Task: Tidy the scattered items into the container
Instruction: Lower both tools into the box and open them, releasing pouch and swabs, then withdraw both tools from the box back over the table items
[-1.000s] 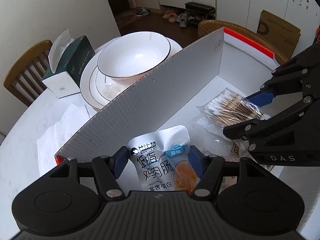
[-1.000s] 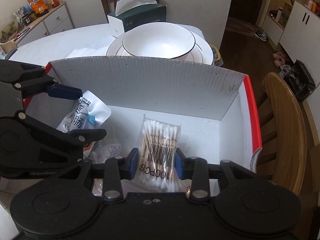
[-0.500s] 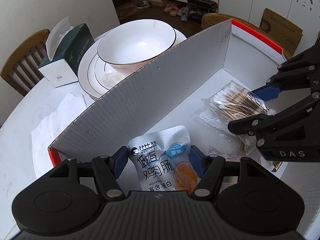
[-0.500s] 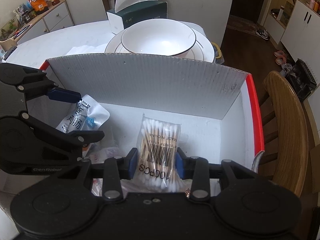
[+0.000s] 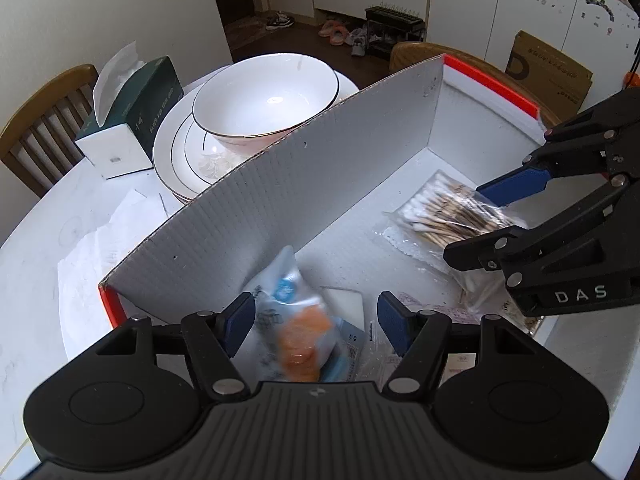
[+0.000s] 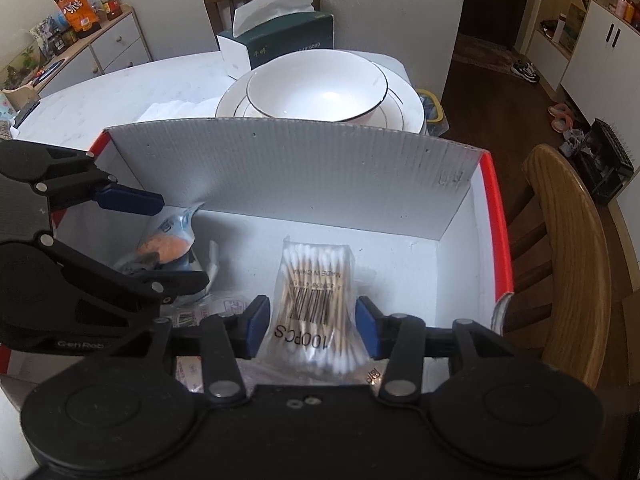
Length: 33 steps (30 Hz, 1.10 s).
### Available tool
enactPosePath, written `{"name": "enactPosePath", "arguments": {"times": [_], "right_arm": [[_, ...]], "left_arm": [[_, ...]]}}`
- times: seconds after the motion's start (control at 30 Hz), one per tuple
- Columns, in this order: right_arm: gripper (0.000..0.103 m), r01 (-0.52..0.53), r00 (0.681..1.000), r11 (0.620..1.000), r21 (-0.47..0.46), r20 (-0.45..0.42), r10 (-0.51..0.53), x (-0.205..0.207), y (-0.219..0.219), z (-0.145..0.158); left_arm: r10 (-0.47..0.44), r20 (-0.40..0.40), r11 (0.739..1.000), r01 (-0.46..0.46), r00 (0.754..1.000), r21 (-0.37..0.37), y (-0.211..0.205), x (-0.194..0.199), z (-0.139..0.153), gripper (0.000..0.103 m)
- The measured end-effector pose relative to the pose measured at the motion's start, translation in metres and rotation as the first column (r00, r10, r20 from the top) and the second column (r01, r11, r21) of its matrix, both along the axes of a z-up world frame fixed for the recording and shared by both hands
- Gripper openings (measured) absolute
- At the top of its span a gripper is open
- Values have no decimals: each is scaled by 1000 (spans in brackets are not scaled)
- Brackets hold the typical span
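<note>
A white cardboard box with red edges (image 5: pixel 280 208) (image 6: pixel 304 168) stands on the table. My left gripper (image 5: pixel 314 320) is open above the box's near end; a silver snack pouch (image 5: pixel 288 312) is blurred and falling free between its fingers, also seen in the right wrist view (image 6: pixel 172 244). My right gripper (image 6: pixel 314 330) is shut on a clear bag of cotton swabs (image 6: pixel 316 292) (image 5: pixel 448 216), held just over the box floor. Small flat packets (image 5: pixel 376 340) lie on the box bottom.
A white bowl on stacked plates (image 5: pixel 264 100) (image 6: pixel 320 88) sits behind the box. A green tissue box (image 5: pixel 128 116) (image 6: pixel 280 40) stands beyond it. Crumpled white paper (image 5: pixel 100 240) lies on the table. Wooden chairs (image 6: pixel 568 248) (image 5: pixel 36 120) ring the table.
My left gripper has opened and let go of the snack pouch, which drops into the box. Both grippers have risen slightly. The right gripper still holds the cotton swabs.
</note>
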State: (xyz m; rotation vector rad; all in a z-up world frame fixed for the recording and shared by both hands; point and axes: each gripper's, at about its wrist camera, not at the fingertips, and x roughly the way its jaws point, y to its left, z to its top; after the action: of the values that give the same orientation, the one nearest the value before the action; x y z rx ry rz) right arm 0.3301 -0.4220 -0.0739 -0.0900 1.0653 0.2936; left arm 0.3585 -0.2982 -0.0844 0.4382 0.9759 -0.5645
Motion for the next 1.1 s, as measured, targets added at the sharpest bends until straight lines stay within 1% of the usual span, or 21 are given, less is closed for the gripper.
{"name": "enactPosePath", "arguments": {"times": [0.13, 0.4, 0.53, 0.67, 0.73, 0.83, 0.93, 1.1], "right_arm": [[52, -1, 1000, 1000, 6, 7, 1, -6, -2, 4], [56, 0, 999, 1000, 25, 32, -1, -18, -7, 19], [63, 0, 998, 999, 39, 59, -2, -26, -7, 29], [64, -5, 996, 999, 40, 85, 2, -33, -5, 38], [71, -9, 995, 999, 40, 102, 5, -38, -3, 42], [74, -17, 992, 999, 35, 128, 12, -45, 1, 49], [82, -22, 988, 999, 24, 157, 18, -52, 4, 53], [87, -23, 981, 1000, 17, 192, 19, -64, 8, 60]], "left_arm": [[7, 0, 1000, -7, 1000, -22, 4, -5, 5, 67], [13, 17, 998, -12, 1000, -56, 12, -17, 19, 67], [13, 26, 996, -11, 1000, -83, 16, -24, 28, 67], [10, 38, 994, -6, 999, -109, 20, -33, 37, 67], [9, 43, 993, -3, 999, -121, 22, -37, 41, 67], [8, 52, 990, -1, 999, -140, 27, -44, 47, 67], [13, 70, 987, -1, 997, -162, 33, -53, 53, 67], [15, 81, 982, 1, 997, -190, 44, -64, 61, 67]]}}
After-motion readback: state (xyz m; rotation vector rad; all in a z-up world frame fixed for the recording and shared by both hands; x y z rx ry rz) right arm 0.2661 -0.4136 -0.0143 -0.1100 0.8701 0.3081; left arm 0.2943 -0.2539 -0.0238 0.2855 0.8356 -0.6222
